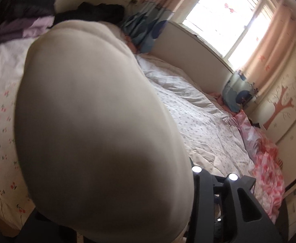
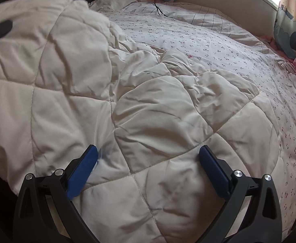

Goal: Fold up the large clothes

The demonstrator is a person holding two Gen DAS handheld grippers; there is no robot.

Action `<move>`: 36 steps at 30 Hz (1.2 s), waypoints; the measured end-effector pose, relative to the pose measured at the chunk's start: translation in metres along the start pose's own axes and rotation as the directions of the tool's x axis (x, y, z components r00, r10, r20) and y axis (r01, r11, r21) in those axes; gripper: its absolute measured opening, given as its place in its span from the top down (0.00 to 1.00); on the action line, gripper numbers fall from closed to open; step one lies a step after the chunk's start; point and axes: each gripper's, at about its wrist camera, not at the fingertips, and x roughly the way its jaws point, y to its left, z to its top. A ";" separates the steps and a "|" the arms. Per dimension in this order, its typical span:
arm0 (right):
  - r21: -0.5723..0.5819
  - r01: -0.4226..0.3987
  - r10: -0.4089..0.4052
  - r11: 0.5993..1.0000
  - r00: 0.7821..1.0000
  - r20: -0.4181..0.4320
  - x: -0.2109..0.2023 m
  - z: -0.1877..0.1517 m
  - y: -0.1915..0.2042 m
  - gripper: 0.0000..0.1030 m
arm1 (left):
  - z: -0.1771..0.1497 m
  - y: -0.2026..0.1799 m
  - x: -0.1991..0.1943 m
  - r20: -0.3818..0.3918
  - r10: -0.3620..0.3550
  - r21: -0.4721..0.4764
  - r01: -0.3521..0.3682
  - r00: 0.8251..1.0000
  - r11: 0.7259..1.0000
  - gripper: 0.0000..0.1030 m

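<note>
Right claw (image 2: 148, 158): spread wide, blue pads clear of fabric, nothing pinched.
Left claw (image 1: 190, 202): mostly hidden by cloth; grip cannot be told.
Quilt (image 2: 127, 105): cream, rumpled on bed (image 2: 239, 46), directly below right claw; a fold bulges against left claw.

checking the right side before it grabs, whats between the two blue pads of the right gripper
In the right wrist view the cream quilt lies between the blue pads. The right gripper stands wide open over it, pinching nothing.
</note>
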 end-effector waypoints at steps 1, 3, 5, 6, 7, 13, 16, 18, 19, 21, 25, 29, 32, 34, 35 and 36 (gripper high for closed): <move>-0.001 -0.016 0.016 1.000 1.000 0.008 -0.006 -0.004 -0.002 0.06 | 0.001 -0.012 0.000 0.003 -0.009 0.027 0.009 1.000 1.000 0.60; 0.026 -0.092 0.090 0.995 0.994 0.055 -0.022 -0.014 -0.013 0.06 | 0.002 -0.033 -0.003 0.011 -0.028 0.081 0.027 1.000 0.996 0.60; 0.140 -0.289 0.272 0.947 0.954 0.129 -0.040 -0.027 -0.044 0.06 | 0.001 -0.060 0.001 0.011 -0.053 0.144 0.051 0.999 0.988 0.60; 0.230 -0.428 0.391 0.874 0.900 0.191 -0.047 -0.037 -0.070 0.06 | -0.002 -0.071 0.002 0.008 -0.066 0.175 0.063 0.998 0.983 0.60; 0.305 -0.528 0.468 0.793 0.847 0.251 -0.052 -0.047 -0.094 0.06 | -0.006 -0.086 0.005 0.000 -0.080 0.214 0.078 0.997 0.974 0.60; 0.517 -0.715 0.467 0.471 0.699 0.541 -0.085 -0.111 -0.229 0.06 | -0.050 -0.167 0.033 -0.083 -0.151 0.414 0.172 0.985 0.894 0.60; 0.530 -0.700 0.407 0.478 0.712 0.573 -0.107 -0.119 -0.266 0.06 | -0.091 -0.207 0.060 -0.175 -0.146 0.528 0.218 0.974 0.821 0.60; 0.521 -0.689 0.370 0.503 0.717 0.591 -0.127 -0.115 -0.282 0.06 | -0.121 -0.226 0.079 -0.231 -0.114 0.604 0.234 0.966 0.762 0.60; 0.510 -0.677 0.353 0.531 0.724 0.593 -0.139 -0.107 -0.287 0.06 | -0.137 -0.235 0.089 -0.245 -0.091 0.643 0.232 0.965 0.730 0.60; 0.472 -0.652 0.356 0.593 0.738 0.573 -0.154 -0.085 -0.287 0.06 | -0.160 -0.245 0.100 -0.241 -0.055 0.697 0.213 0.969 0.685 0.60; 0.404 -0.489 0.377 0.773 0.866 0.328 -0.142 -0.024 -0.262 0.06 | -0.175 -0.242 0.096 -0.210 -0.029 0.729 0.176 0.977 0.661 0.57; 0.330 -0.144 0.155 0.933 0.988 -0.006 -0.083 -0.013 -0.232 0.06 | -0.181 -0.259 0.076 -0.251 -0.016 0.759 0.207 0.968 0.618 0.53; 0.378 -0.198 0.227 0.904 0.973 -0.032 -0.054 -0.034 -0.240 0.06 | -0.172 -0.251 0.052 -0.368 -0.040 0.730 0.315 0.929 0.606 0.53; 0.400 -0.210 0.236 0.892 0.971 -0.018 -0.055 -0.044 -0.248 0.07 | -0.152 -0.229 0.023 -0.435 -0.122 0.640 0.401 0.892 0.655 0.52; 0.413 -0.216 0.244 0.885 0.970 -0.014 -0.056 -0.047 -0.250 0.07 | -0.138 -0.218 0.013 -0.446 -0.158 0.589 0.422 0.881 0.689 0.52; 0.423 -0.217 0.245 0.880 0.969 -0.013 -0.059 -0.050 -0.250 0.07 | -0.120 -0.202 0.005 -0.438 -0.181 0.532 0.416 0.881 0.738 0.49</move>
